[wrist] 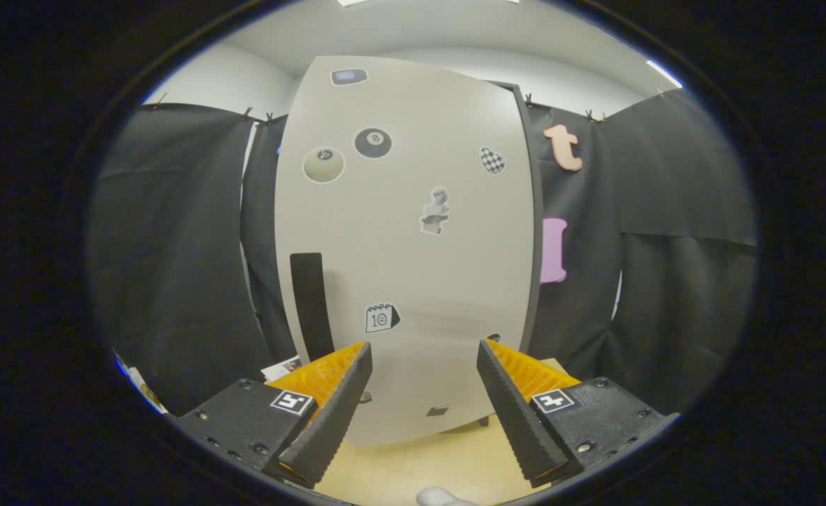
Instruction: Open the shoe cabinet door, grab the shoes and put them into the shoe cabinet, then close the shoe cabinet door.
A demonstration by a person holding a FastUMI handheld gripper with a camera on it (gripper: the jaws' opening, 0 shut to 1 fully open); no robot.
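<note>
The shoe cabinet's pale grey door [413, 239] stands upright just ahead of my fingers, its front dotted with several stickers. A dark vertical handle strip [311, 306] runs down its left side, above my left finger. The door looks shut flat against the cabinet. My gripper [423, 351] is open, its fingers spread wide with nothing between them, pointed at the door's lower part. A small bit of something white [441, 497], perhaps a shoe, peeks in below the fingers on the floor.
Light wooden floor [420, 464] lies under the gripper and runs up to the cabinet's base. Black cloth walls [173, 267] close in on both sides of the cabinet. Some papers [280, 367] lie low at the left by the cloth.
</note>
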